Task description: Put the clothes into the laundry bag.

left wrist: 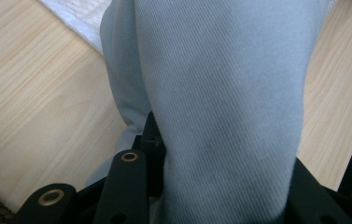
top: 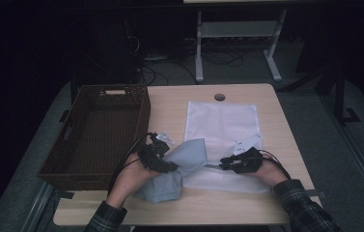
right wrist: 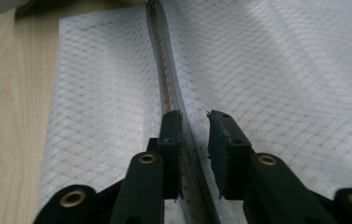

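Risk at the zipper: my right tongs (right wrist: 194,123) straddle the mesh bag's (top: 220,121) zipper (right wrist: 164,74), not yet pinching.
My left tongs (top: 162,157) clench the grey garment (top: 182,162) on the worktop (top: 286,145) beside the bag; closing off-centre could snag mesh and drag the bag.

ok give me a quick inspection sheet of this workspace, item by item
surface: light wooden table, with a round cable hole at its far edge.
job's things: grey-blue cloth bunched at the near edge; white mesh bag lying flat, its zipper along the near side.
clutter: brown wicker basket at the left of the table, nothing seen inside.
grippers: left tongs shut on the grey-blue cloth; right tongs straddle the zipper, pads not pressing it.
cables: black cable trailing from the left tongs; more tangled on the floor behind.
surroundings: dim room, white desk frame beyond the table.
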